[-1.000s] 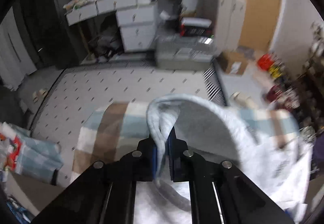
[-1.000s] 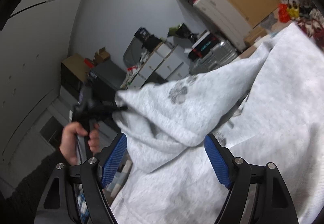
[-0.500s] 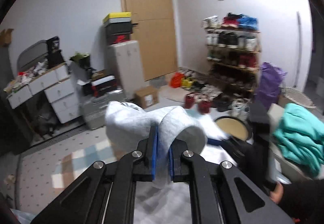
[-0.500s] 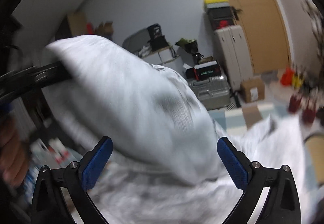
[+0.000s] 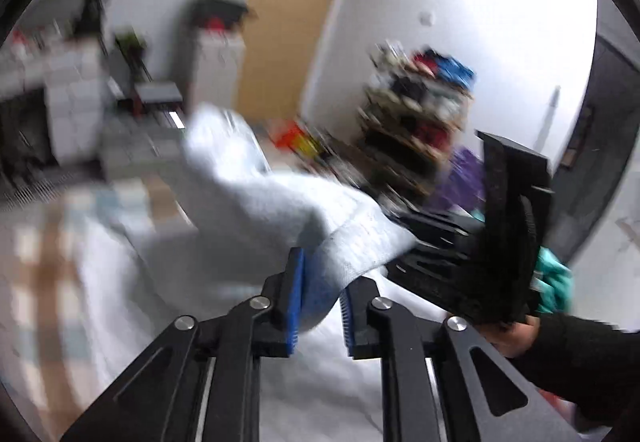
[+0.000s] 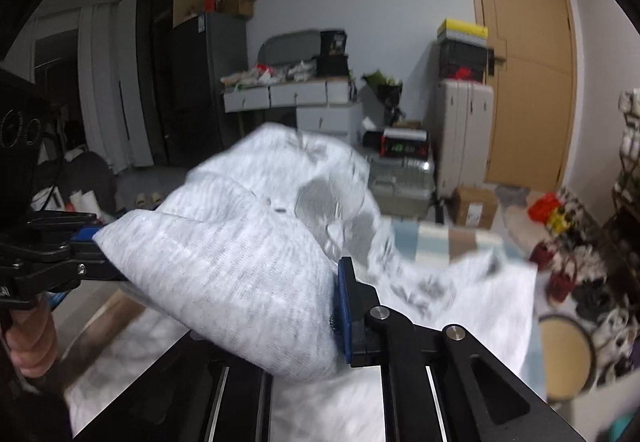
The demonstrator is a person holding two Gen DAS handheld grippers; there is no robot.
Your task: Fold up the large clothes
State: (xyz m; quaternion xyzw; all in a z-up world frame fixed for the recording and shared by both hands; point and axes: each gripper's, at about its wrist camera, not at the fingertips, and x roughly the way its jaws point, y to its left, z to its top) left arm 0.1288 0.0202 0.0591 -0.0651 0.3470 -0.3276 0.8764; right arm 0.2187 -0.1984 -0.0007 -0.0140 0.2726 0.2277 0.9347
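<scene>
Left gripper (image 5: 320,298): blue pads with a fold of the grey garment (image 5: 280,210) between them, jaws opening, the cloth's rounded edge sagging in the gap rather than being squeezed flat. Right gripper (image 6: 320,306): jaws closing on a thick bunched end of the same garment (image 6: 248,266); only one blue pad shows, pressed against the cloth, the other hidden beneath it. Relation of tools: the right tool (image 5: 500,242) sits just right of the left pads in the left wrist view, the left tool (image 6: 52,254) at the far left edge of the right wrist view; the cloth roll spans from one to the other, its long axis running across between them. Remainder of garment: lies below and beyond both tools, spread over a checked surface (image 6: 452,238), whose kind cannot be told. Judgement: a handover of the cloth edge, the right hand the nearer and firmer holder; release by the left comes next
</scene>
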